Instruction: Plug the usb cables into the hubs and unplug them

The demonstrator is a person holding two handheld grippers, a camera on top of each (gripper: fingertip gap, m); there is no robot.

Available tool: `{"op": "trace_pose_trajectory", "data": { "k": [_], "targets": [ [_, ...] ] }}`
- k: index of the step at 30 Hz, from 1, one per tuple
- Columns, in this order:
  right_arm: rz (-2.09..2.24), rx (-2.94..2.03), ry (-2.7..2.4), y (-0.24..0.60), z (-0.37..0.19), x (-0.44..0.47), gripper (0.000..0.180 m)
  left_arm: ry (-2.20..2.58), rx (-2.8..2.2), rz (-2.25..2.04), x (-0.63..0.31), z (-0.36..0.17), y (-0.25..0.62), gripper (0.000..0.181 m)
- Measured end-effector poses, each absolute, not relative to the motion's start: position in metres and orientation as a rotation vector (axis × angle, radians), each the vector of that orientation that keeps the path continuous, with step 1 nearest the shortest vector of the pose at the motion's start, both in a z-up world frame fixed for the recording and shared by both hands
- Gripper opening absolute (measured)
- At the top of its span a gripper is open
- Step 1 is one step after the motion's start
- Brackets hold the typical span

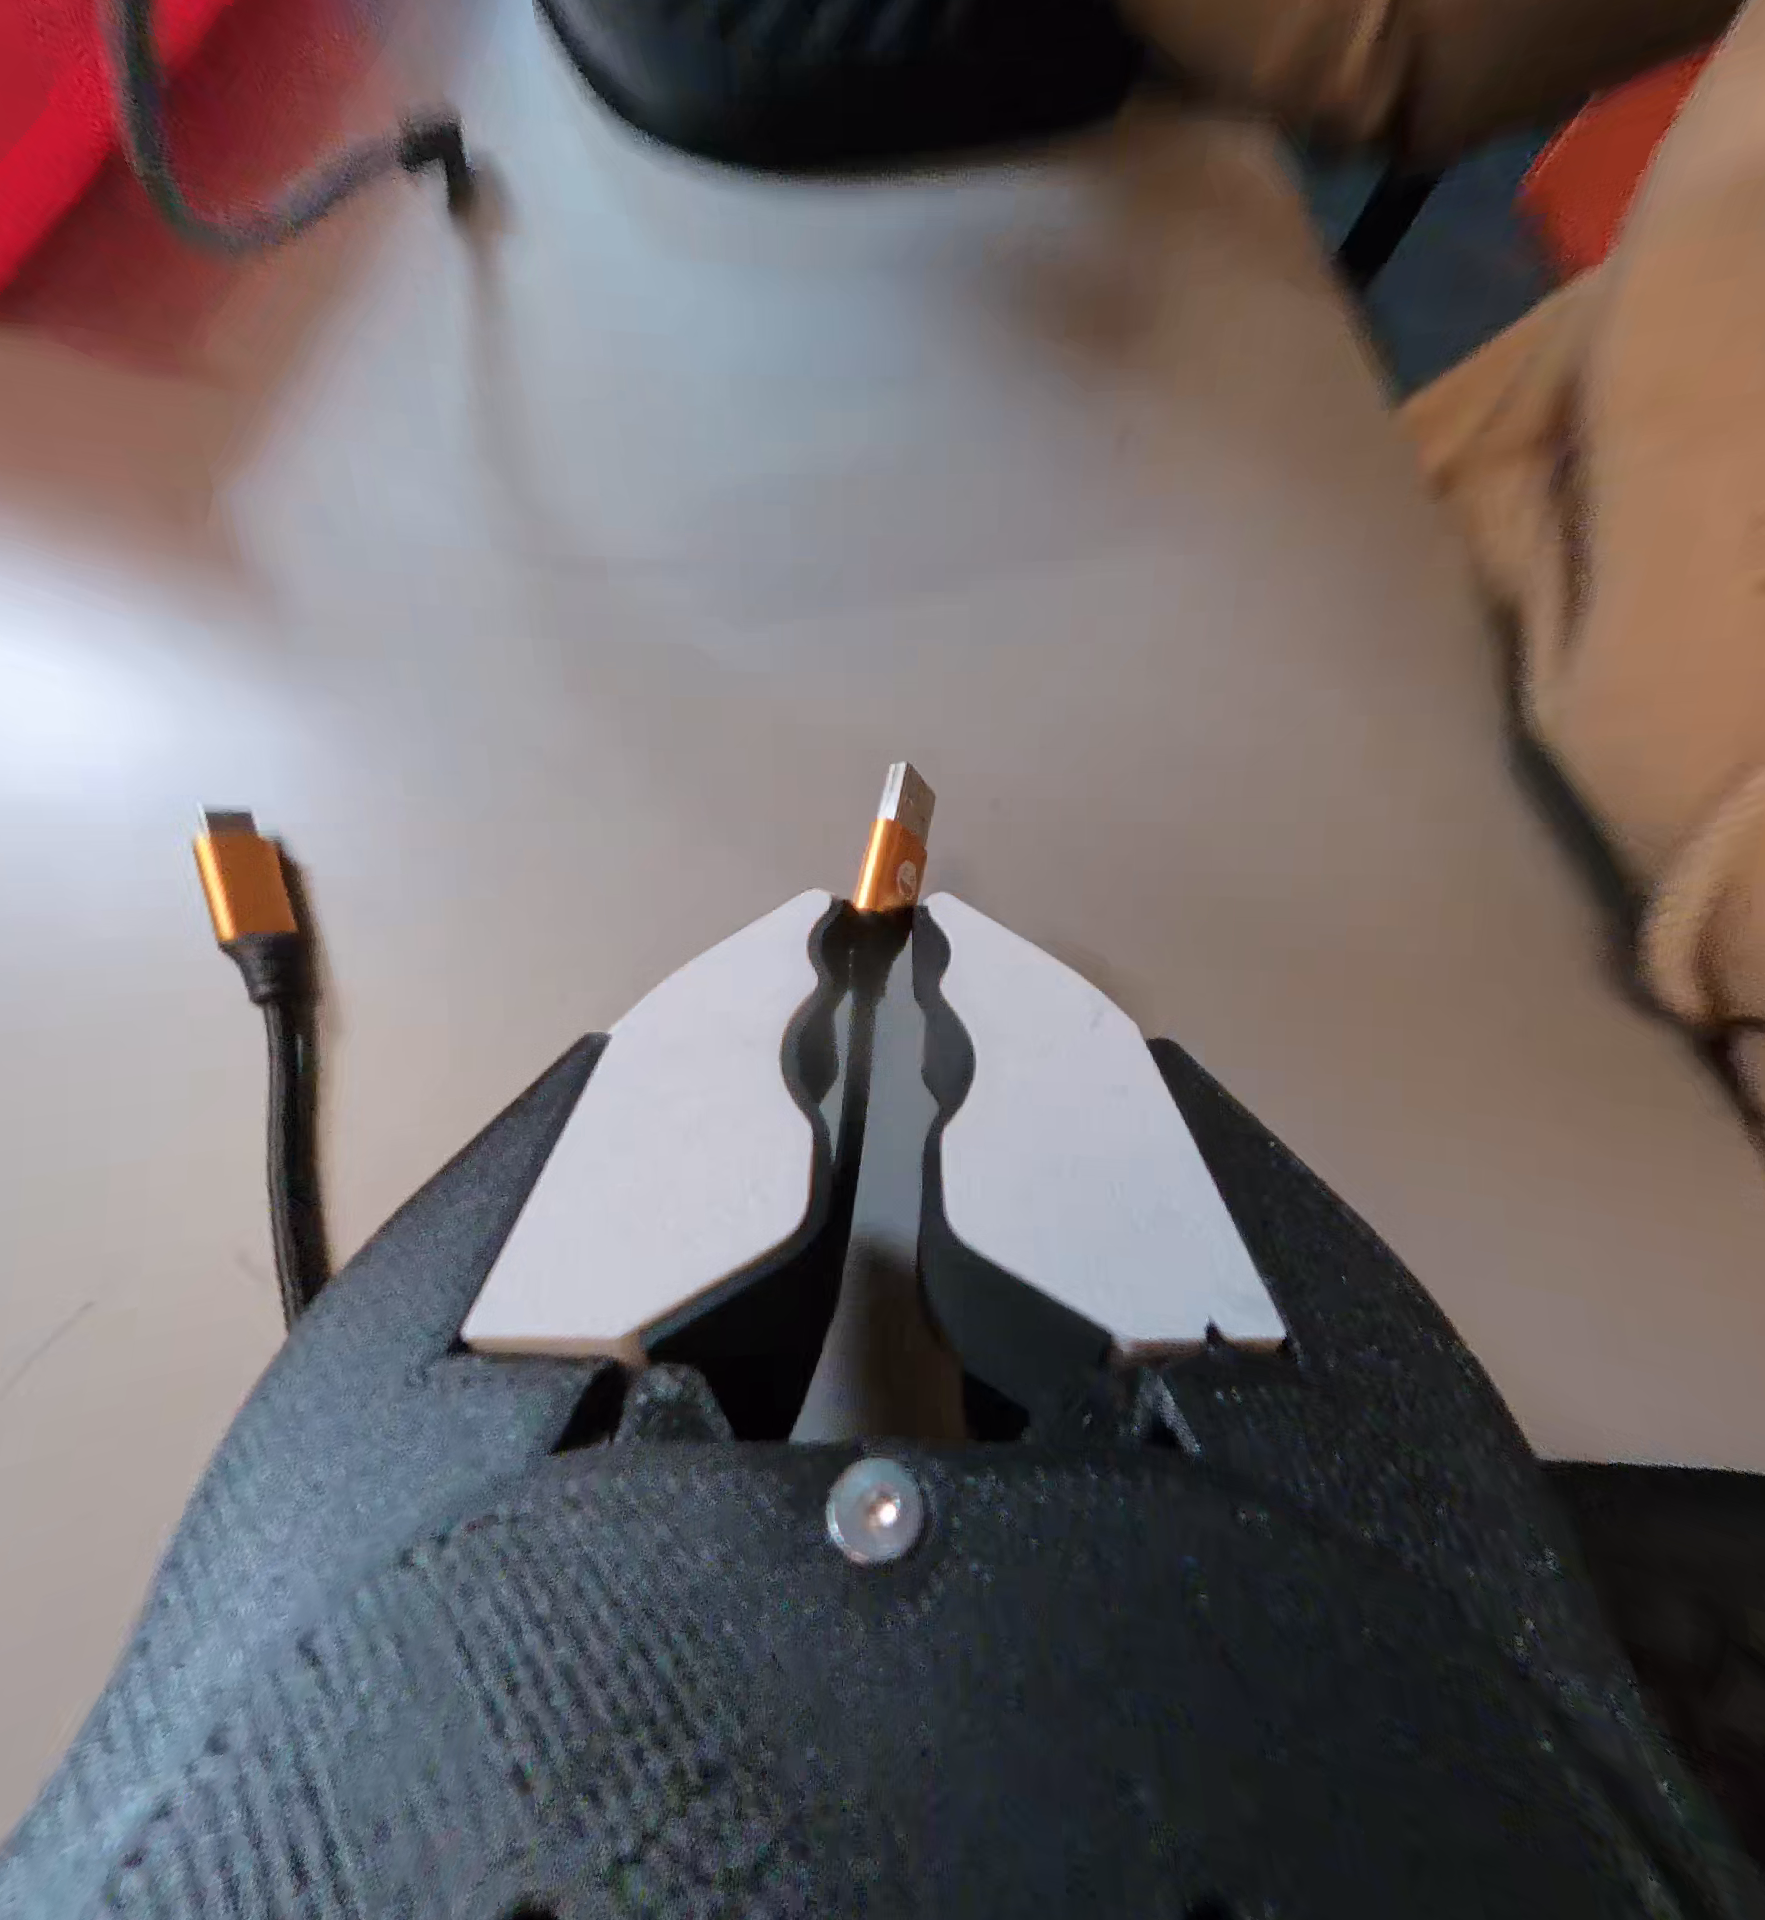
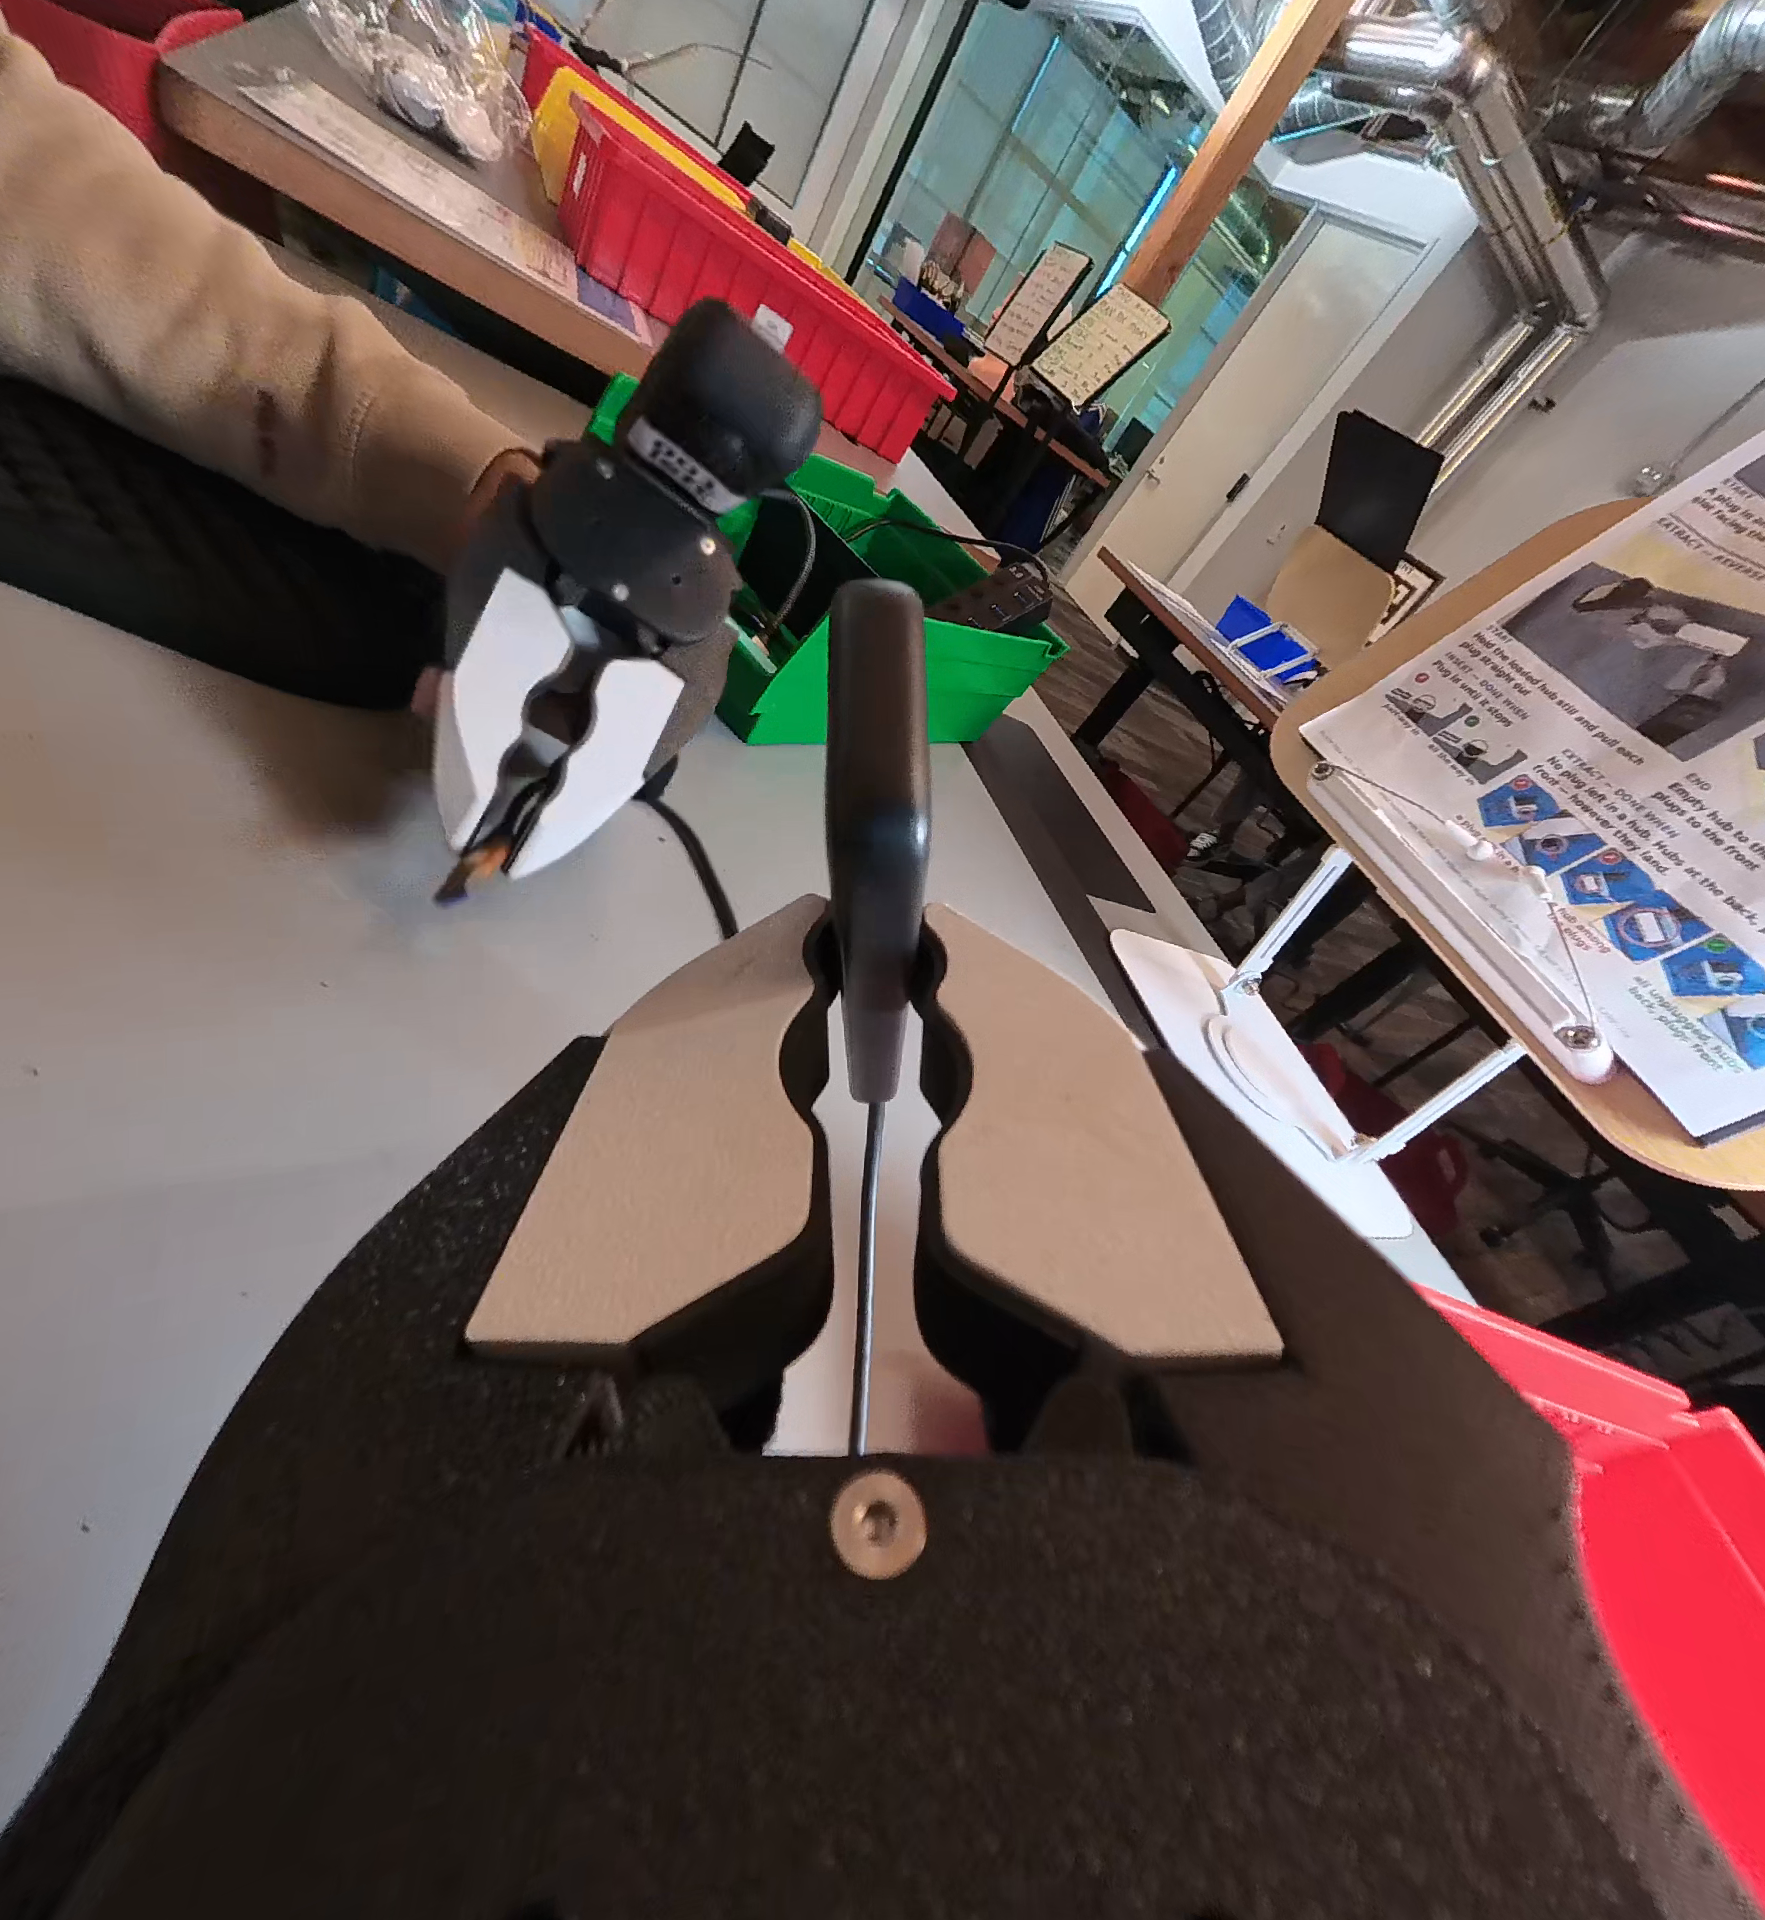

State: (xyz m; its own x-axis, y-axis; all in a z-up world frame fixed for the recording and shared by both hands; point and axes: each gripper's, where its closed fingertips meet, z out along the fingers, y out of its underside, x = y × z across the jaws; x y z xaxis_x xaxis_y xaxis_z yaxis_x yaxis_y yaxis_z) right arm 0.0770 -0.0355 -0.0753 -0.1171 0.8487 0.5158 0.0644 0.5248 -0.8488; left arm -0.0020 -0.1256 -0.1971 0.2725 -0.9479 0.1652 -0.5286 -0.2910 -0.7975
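The left gripper (image 1: 883, 906) pinches the orange USB plug (image 1: 893, 844) tip-forward for insertion; the right gripper (image 2: 876, 940) clamps the black hub (image 2: 876, 790) upright, steadying it.

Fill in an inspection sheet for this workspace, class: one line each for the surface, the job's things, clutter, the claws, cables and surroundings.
Surface: pale grey table, mostly bare.
Job's things: orange USB plug held by the left claw; slim black hub held by the right claw, standing upright.
Clutter: green bin at the far table edge; red bin at near right.
Claws: left claw shut on the plug; right claw shut on the hub.
Cables: second orange plug lying loose on its black braided cable; thin grey lead trailing from the hub.
Surroundings: instruction sheet on a stand; more tables and bins behind.
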Motion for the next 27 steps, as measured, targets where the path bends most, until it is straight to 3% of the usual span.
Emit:
{"op": "trace_pose_trajectory", "data": {
  "k": [9,27],
  "targets": [
    [0.985,-0.806,-1.557,-0.048,-0.072,0.078,0.012,1.066,-1.546,-1.22,-0.003,-0.113,-0.133,0.009],
    [1.34,-0.782,-1.631,-0.079,-0.078,0.081,0.012,0.987,-1.7,-0.588,0.011,-0.121,-0.101,0.008]
  ]
}}
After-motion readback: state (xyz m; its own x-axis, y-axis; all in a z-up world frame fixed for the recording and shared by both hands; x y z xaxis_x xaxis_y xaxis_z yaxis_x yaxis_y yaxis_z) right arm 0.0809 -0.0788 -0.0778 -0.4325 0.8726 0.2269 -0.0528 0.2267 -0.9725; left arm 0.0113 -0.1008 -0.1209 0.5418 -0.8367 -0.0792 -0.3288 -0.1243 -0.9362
